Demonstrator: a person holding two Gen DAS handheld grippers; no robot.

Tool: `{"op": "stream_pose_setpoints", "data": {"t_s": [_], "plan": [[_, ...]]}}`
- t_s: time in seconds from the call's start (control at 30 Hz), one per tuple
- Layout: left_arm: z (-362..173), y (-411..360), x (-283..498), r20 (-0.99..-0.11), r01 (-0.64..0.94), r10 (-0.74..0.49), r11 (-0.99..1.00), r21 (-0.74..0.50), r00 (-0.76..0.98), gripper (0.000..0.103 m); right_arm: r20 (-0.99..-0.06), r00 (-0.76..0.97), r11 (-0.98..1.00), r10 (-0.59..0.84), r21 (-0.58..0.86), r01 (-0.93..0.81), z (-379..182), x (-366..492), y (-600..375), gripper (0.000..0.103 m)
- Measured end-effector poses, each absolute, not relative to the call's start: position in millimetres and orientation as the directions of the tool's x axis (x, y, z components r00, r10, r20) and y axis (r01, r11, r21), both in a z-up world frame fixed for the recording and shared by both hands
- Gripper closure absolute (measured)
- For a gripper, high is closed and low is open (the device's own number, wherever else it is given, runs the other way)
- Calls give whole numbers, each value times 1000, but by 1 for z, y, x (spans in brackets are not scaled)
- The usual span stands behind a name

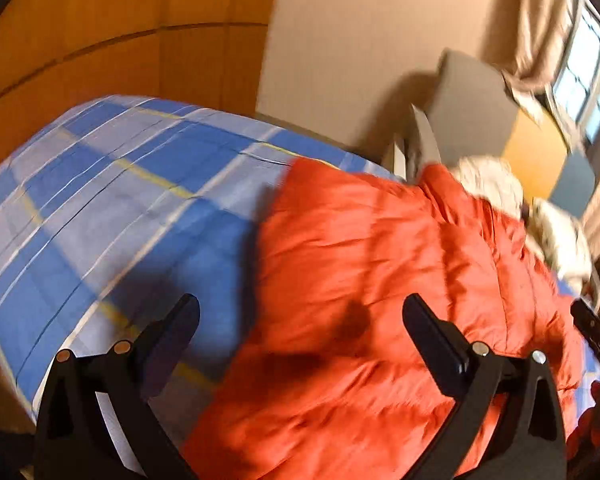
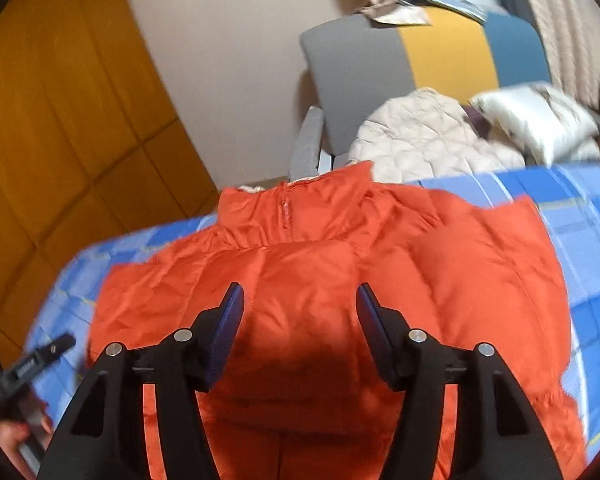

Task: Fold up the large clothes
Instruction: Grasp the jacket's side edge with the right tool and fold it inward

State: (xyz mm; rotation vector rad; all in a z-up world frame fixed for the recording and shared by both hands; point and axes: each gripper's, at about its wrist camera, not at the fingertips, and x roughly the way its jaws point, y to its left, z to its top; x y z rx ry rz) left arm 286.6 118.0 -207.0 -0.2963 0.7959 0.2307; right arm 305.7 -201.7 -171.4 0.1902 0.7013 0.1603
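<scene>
Left wrist view: left gripper (image 1: 300,312) has its jaws spread wide with nothing between them, hovering over the edge where the orange jacket (image 1: 380,272) meets the blue checked bedspread (image 1: 112,200). The jacket lies on the bed, running off to the right. The picture is blurred. At the right edge the tip of the right gripper (image 1: 596,332) shows.

Right wrist view: right gripper (image 2: 300,300) hangs above the jacket (image 2: 308,264) with jaws apart and empty. The jacket lies flat, collar (image 2: 292,208) at the far edge of the bed. Beyond it a cream coat (image 2: 420,136) rests on a chair (image 2: 352,64). The left gripper (image 2: 40,356) is at the lower left, held by a hand (image 2: 16,436).
</scene>
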Motion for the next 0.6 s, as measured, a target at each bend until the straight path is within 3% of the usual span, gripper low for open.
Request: {"op": "stream_pose_setpoints", "data": {"t_s": [0.1,0.23,0.33,0.6], "plan": [[-213,102,316,-744,-291,109,949,-119,660,2,-659,730,981,181,174,-86,-182,319,-193,49],[-234,96,345,-777,-326,228,945,30,587,2,-703,698,985,135,172,-17,-211,339,-204,52],[-255,110,347,-808,-349,162,935,-57,566,2,-708,688,978,158,208,-10,-229,343,-209,52],[-276,128,342,-794,-350,59,916,-198,604,2,-711,697,994,92,104,-25,-240,347,-192,52]]}}
